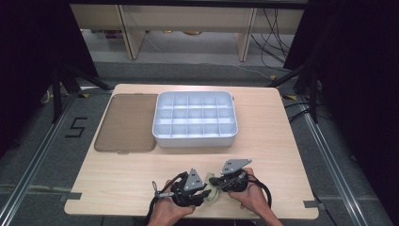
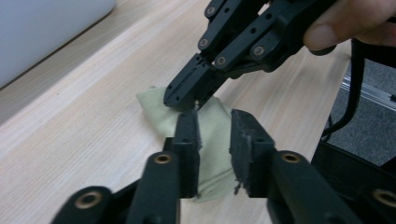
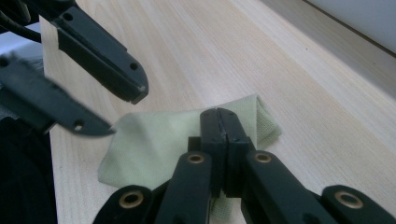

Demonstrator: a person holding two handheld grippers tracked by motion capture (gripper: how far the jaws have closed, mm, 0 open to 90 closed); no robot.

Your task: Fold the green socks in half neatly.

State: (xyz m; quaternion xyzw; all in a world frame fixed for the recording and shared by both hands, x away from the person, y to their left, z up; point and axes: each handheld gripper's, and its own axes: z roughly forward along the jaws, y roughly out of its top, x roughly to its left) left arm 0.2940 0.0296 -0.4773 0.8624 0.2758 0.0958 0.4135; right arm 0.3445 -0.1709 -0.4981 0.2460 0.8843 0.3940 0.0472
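Note:
A small pale green cloth (image 1: pixel 212 193) lies crumpled near the front edge of the wooden table (image 1: pixel 282 155), between my two grippers. My right gripper (image 3: pixel 218 125) is shut on the cloth (image 3: pixel 159 140), pinching a fold near its middle. In the left gripper view the right gripper (image 2: pixel 183 100) comes down from the top and its tips bite the cloth (image 2: pixel 212 121). My left gripper (image 2: pixel 215 140) straddles the cloth's near end with a gap between its pads, so it is open. From the right gripper's side, the left gripper (image 3: pixel 119 112) shows spread jaws above the cloth's left edge.
A white tray (image 1: pixel 195 139) divided into several compartments stands at the table's middle back. A flat brownish translucent lid (image 1: pixel 127 122) lies to its left. The tray's wall shows in the gripper views (image 2: pixel 46 32) (image 3: pixel 364 18). Bare wood lies between tray and grippers.

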